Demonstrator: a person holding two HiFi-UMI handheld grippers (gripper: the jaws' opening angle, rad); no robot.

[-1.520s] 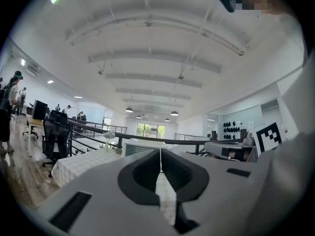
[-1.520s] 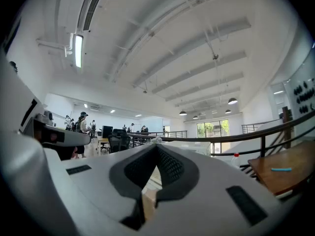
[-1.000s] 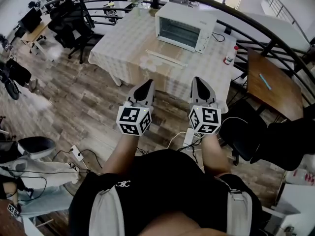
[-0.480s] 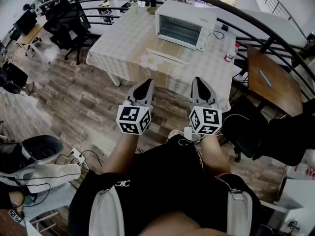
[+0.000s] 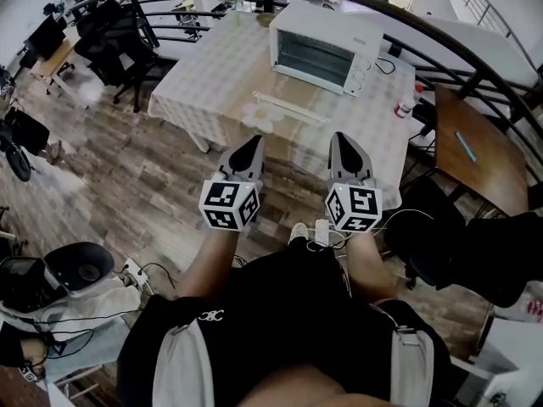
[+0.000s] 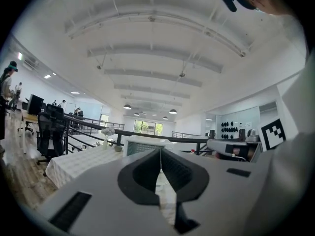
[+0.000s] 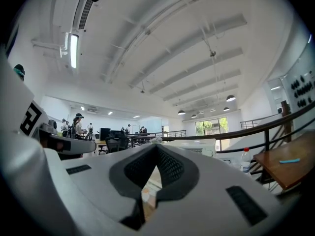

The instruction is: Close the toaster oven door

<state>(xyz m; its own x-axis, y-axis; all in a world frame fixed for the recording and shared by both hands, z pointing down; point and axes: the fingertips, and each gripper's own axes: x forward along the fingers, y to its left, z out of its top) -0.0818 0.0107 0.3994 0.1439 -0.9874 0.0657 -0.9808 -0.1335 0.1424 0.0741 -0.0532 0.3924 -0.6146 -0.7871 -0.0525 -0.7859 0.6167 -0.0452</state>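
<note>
A white toaster oven (image 5: 327, 49) stands at the far side of a table with a pale checked cloth (image 5: 204, 83). Its door looks lowered, with a white handle bar (image 5: 288, 108) lying out in front of it. My left gripper (image 5: 252, 147) and right gripper (image 5: 342, 140) are held side by side before the person's body, short of the table's near edge, both shut and empty. In the left gripper view the left gripper (image 6: 160, 154) points at the oven (image 6: 142, 145). In the right gripper view the oven (image 7: 194, 145) shows beyond the right gripper (image 7: 156, 149).
A curved black railing (image 5: 475, 66) runs behind the table. A red-capped bottle (image 5: 408, 101) stands at the table's right end, next to a brown desk (image 5: 479, 155). Black office chairs (image 5: 114, 41) are at the left, a dark chair (image 5: 424, 227) at the right. A power strip (image 5: 322, 231) with cables lies underfoot.
The table and oven have shifted slightly right and nearer in the head view as the person steps; a shoe now shows below the grippers. Both grippers keep their pose and stay shut.
</note>
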